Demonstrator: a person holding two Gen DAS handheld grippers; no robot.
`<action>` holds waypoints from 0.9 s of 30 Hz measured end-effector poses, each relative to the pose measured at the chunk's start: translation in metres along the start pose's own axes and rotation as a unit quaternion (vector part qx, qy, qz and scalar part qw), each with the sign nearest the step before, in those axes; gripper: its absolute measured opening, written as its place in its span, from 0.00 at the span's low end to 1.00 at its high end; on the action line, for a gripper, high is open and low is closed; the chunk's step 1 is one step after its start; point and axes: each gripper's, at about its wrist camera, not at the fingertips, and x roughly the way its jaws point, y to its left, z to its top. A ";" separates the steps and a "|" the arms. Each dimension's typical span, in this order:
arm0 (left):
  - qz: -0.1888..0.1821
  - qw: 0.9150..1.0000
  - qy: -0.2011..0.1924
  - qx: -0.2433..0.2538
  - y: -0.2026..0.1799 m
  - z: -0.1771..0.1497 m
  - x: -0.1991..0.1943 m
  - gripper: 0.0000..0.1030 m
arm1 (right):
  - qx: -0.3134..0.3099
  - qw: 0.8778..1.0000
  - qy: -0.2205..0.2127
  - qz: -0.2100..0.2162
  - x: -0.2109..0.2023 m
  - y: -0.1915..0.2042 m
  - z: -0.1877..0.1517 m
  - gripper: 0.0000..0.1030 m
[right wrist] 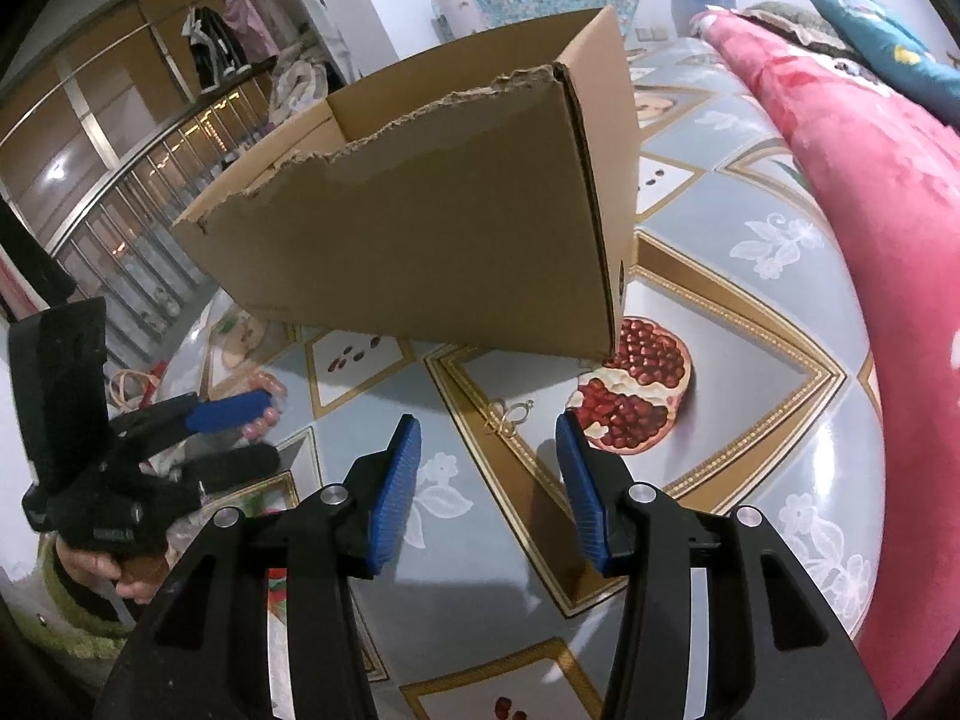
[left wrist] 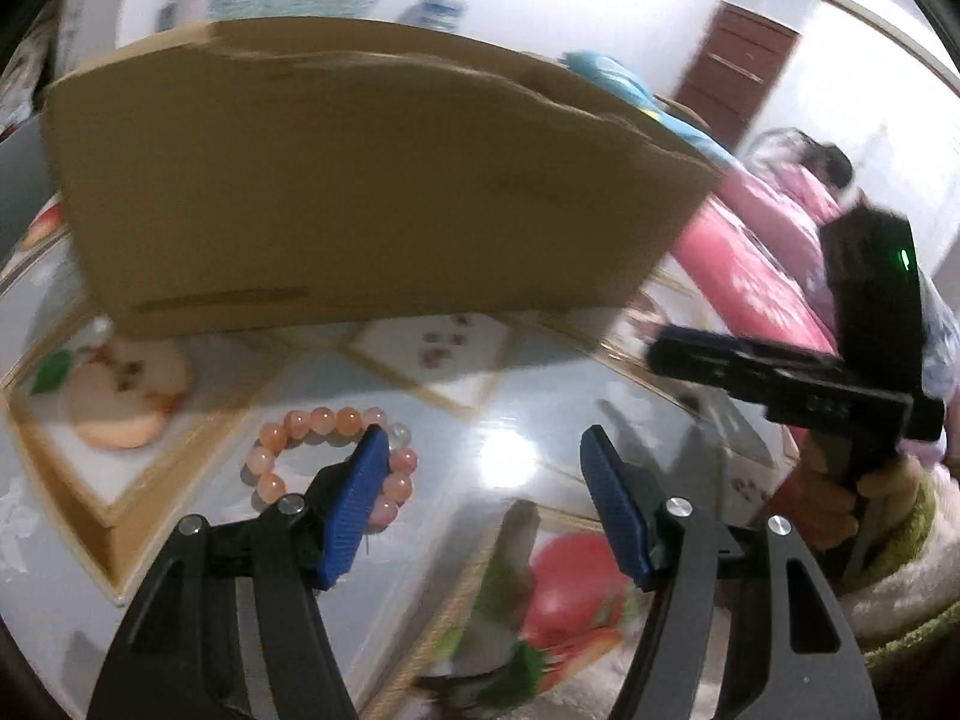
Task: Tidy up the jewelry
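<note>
Now your left gripper (left wrist: 480, 474) has its ribbed blue fingers (left wrist: 351, 510) spread and empty; the glossy pink-and-peach bead bracelet (left wrist: 327, 462) lies on the desk (left wrist: 456, 450) at the left finger's tip, before the torn brown cardboard box (left wrist: 360, 180). Your right gripper (right wrist: 487, 474), also parted and empty, points at a thin gold wire trinket (right wrist: 509, 417).

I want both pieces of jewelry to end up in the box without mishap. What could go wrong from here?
The left gripper is open with one pad overlapping the pink bead bracelet; closing off-centre may squirt the beads away on the glossy tablecloth. The thin gold ring-like piece ahead of the open right gripper lies flat and may slip from the pads. The cardboard box has tall torn walls that could snag a drop.
</note>
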 end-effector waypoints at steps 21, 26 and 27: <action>-0.010 1.000 0.003 0.012 -0.009 0.000 0.010 0.62 | -0.136 0.989 -0.014 -0.065 0.024 0.018 0.000 0.27; -0.010 1.000 0.001 0.015 -0.010 0.000 0.009 0.62 | -0.146 0.987 -0.005 -0.069 0.026 0.023 0.001 0.14; -0.010 1.000 0.001 0.014 -0.009 0.000 0.009 0.62 | -0.146 0.987 -0.005 -0.069 0.025 0.024 0.000 0.14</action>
